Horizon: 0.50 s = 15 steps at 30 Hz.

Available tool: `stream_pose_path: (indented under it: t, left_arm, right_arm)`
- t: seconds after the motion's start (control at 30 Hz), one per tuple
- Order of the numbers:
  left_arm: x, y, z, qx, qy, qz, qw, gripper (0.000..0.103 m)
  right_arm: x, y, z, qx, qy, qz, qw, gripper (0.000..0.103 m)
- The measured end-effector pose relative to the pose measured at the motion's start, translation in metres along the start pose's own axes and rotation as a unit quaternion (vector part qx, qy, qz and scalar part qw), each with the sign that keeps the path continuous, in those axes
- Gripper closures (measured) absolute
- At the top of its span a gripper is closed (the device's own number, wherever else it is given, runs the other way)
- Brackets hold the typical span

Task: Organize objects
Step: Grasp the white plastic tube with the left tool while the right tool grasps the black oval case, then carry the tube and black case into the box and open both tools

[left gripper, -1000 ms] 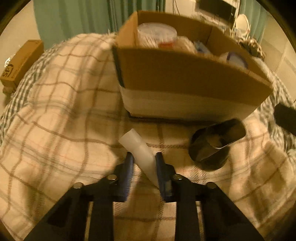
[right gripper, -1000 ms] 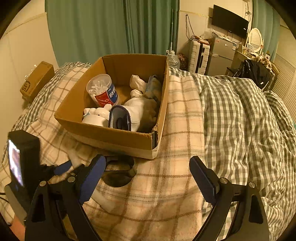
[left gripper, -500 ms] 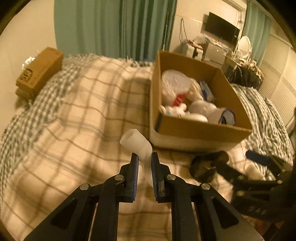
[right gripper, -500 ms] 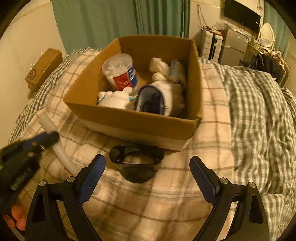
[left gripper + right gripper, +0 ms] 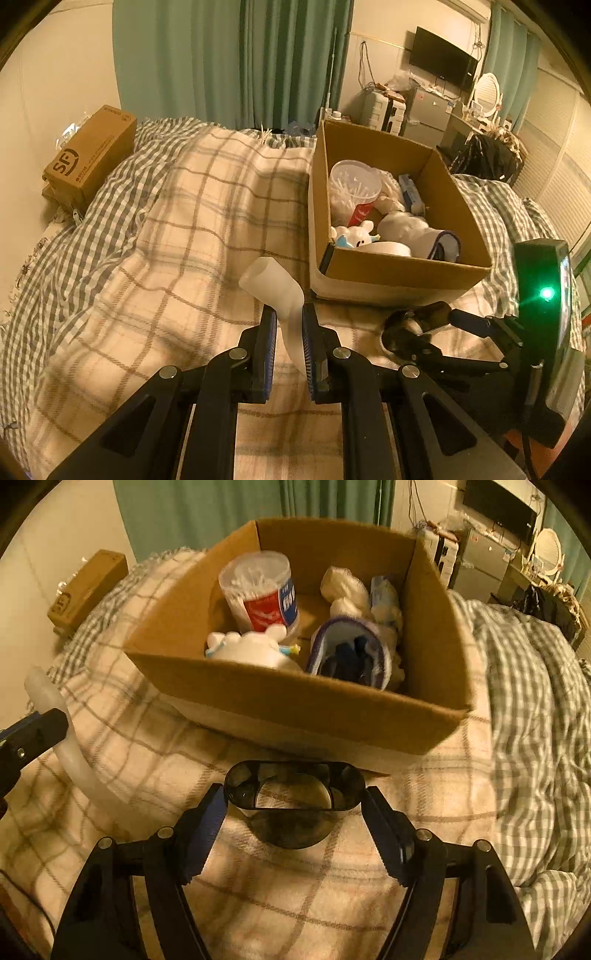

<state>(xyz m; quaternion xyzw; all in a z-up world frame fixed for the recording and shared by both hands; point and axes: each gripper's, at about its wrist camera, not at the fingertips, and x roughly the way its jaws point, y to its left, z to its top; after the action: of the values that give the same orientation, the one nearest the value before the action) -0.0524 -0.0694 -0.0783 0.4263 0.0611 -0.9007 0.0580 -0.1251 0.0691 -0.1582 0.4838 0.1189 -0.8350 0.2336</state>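
Note:
My left gripper (image 5: 289, 325) is shut on a white curved plastic tube (image 5: 275, 286) and holds it above the plaid blanket, left of the cardboard box (image 5: 399, 275). The tube also shows at the left of the right wrist view (image 5: 70, 753). My right gripper (image 5: 294, 805) is open, its fingers on either side of a dark translucent oval cup (image 5: 293, 799) lying on the blanket in front of the box (image 5: 295, 701). The box holds a cotton-swab tub (image 5: 262, 590), a white toy (image 5: 247, 648) and a slipper (image 5: 351, 655). The cup is mostly hidden in the left wrist view.
A plaid blanket (image 5: 166, 258) over a checked duvet (image 5: 535, 701) covers the bed. A brown carton (image 5: 92, 155) lies at the bed's far left. Green curtains, a TV, a fridge and a dresser stand behind.
My left gripper has risen with the tube clamped in it. My right gripper has moved forward and down so its open fingers flank the dark cup.

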Motion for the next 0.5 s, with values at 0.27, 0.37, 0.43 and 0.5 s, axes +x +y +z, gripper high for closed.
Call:
stream_pose_path:
  t: [0.27, 0.37, 0.43, 0.5]
  left_arm:
    - [-0.037, -0.007, 0.009, 0.018, -0.03, 0.001, 0.9994, 0.09]
    - [-0.051, -0.01, 0.017, 0.023, -0.043, -0.003, 0.9988, 0.09]
    - [-0.061, -0.013, 0.025, 0.025, -0.052, -0.007, 0.9983, 0.09]
    - [-0.072, -0.016, 0.035, 0.026, -0.06, -0.014, 0.9977, 0.09]
  right_arm:
    - [-0.066, -0.003, -0.006, 0.0, -0.061, -0.013, 0.998, 0.029]
    - [-0.099, 0.002, -0.002, -0.011, -0.097, -0.021, 0.995, 0.029]
    - [-0.12, 0.005, 0.003, -0.016, -0.122, -0.024, 0.992, 0.029]
    - [-0.142, 0.008, 0.01, -0.02, -0.147, -0.021, 0.989, 0.029]
